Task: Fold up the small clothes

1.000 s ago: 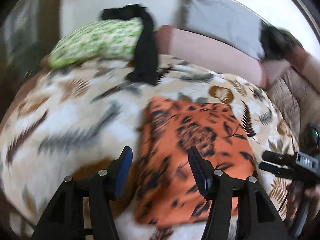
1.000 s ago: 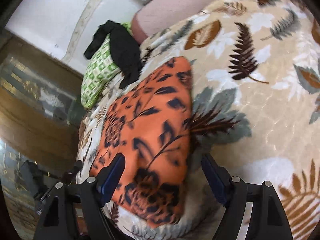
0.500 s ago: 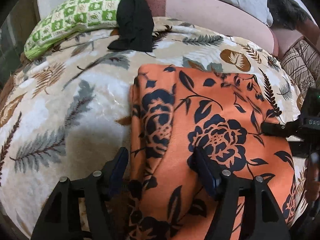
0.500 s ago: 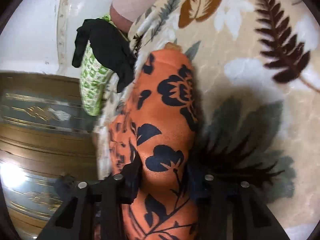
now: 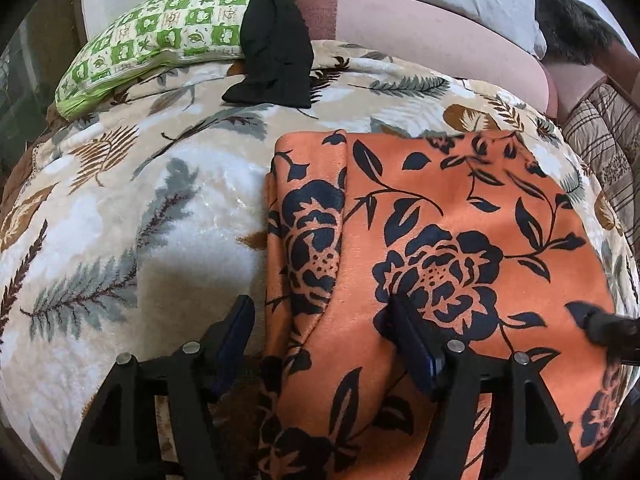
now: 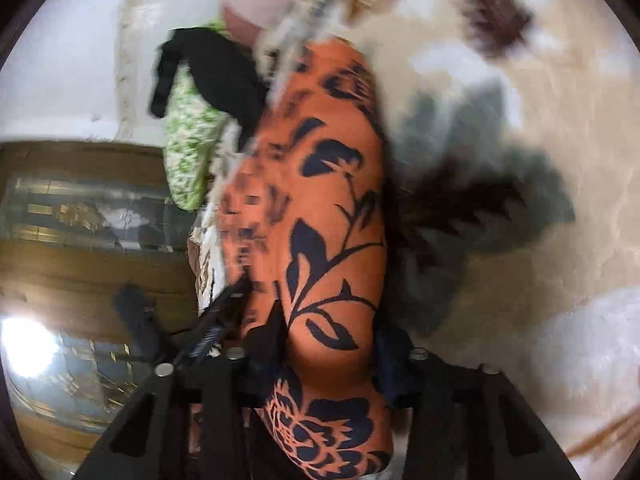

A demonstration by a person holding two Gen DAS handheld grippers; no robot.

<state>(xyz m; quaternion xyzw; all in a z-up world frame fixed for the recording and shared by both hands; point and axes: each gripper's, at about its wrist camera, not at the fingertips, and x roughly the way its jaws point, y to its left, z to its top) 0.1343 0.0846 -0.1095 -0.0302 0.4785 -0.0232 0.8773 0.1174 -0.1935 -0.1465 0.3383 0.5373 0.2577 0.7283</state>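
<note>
While the left tool [image 5: 320, 320] straddles the orange garment [image 5: 432, 240] spread, only the right view shows the right tool [image 6: 328, 340] pinching it.

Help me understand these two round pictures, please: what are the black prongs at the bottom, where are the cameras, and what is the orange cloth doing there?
The black prongs are the two fingers of hand-held grippers; a person carries one in each hand. Each gripper has a fisheye camera looking forward along its fingers, hence the round, bent pictures.

One picture comes from the left gripper. It looks over a bed covered by a leaf-patterned blanket. On it lies a folded orange floral garment. Further back are a green checked pillow with a black garment draped over it. The left gripper's fingers stand apart, straddling the orange cloth's left edge.

The other picture, blurred, comes from the right gripper. Its fingers appear closed on the orange garment's other side.
</note>
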